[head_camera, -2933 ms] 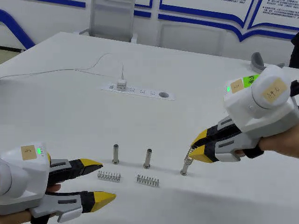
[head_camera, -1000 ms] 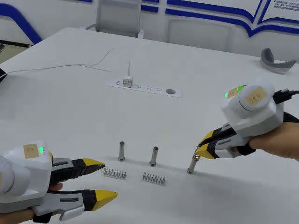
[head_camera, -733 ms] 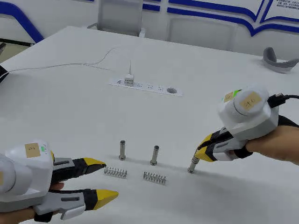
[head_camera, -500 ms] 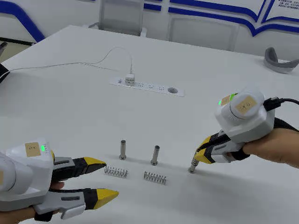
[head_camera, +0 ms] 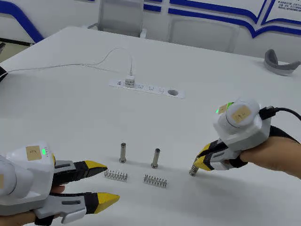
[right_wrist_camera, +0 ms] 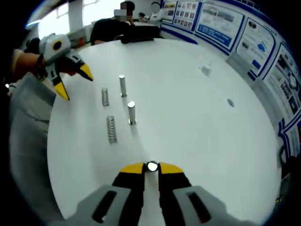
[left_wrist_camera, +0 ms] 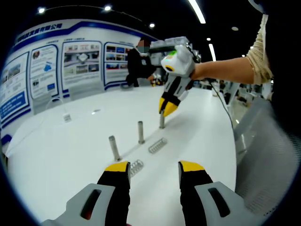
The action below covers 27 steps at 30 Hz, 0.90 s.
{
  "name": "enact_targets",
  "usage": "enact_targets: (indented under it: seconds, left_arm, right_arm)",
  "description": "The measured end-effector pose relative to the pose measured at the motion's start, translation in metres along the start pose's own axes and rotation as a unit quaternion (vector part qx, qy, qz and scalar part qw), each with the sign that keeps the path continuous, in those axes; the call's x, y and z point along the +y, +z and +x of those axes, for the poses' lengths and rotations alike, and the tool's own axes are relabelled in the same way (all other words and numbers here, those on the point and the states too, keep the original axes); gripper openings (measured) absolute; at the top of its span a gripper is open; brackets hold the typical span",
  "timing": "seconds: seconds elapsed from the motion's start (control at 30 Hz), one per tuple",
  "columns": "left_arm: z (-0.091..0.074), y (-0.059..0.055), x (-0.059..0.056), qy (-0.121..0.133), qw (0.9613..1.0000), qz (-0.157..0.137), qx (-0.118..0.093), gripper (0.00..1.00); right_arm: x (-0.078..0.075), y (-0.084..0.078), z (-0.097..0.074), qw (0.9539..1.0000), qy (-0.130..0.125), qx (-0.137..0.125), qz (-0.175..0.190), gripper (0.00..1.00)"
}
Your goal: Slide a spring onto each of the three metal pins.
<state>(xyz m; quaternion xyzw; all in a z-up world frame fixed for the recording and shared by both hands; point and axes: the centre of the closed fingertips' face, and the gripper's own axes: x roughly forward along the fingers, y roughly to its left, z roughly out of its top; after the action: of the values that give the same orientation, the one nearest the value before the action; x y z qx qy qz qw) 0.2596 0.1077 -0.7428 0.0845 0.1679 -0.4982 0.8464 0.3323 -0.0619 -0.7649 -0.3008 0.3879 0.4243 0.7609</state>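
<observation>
Three metal pins stand in a row on the white table: left pin [head_camera: 122, 152], middle pin [head_camera: 155, 158], right pin [head_camera: 193, 168]. My right gripper [head_camera: 202, 162] is low at the right pin, shut on a spring that sits around it. The pin's round top [right_wrist_camera: 152, 166] shows between the nearly closed yellow tips. Two loose springs lie in front of the bare pins, one [head_camera: 115, 175] by the left pin and one [head_camera: 155, 181] by the middle pin. My left gripper [head_camera: 101, 183] hovers open just left of the nearer spring [left_wrist_camera: 136, 165], holding nothing.
A white power strip [head_camera: 146, 88] with a plugged-in cable lies farther back on the table [head_camera: 70, 108]. A grey curved object [head_camera: 281, 63] rests at the far right. People sit beyond the table's far end [right_wrist_camera: 123, 21].
My right gripper has come down along the right pin, carrying the spring lower onto it. The left gripper has stayed open in the same place.
</observation>
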Motion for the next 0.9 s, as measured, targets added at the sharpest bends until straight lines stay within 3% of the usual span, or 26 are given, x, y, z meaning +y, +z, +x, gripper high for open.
enact_targets:
  seconds: [0.57,0.9]
  left_arm:
    - [0.000,0.000,0.002,-0.001,1.0000,-0.001,-0.003,0.41]
    - [0.000,0.000,0.001,-0.001,1.0000,0.001,-0.002,0.41]
  right_arm:
    - [-0.002,-0.003,0.004,1.0000,-0.004,0.003,0.002,0.13]
    - [0.000,0.004,-0.006,0.9998,-0.014,-0.012,-0.007,0.18]
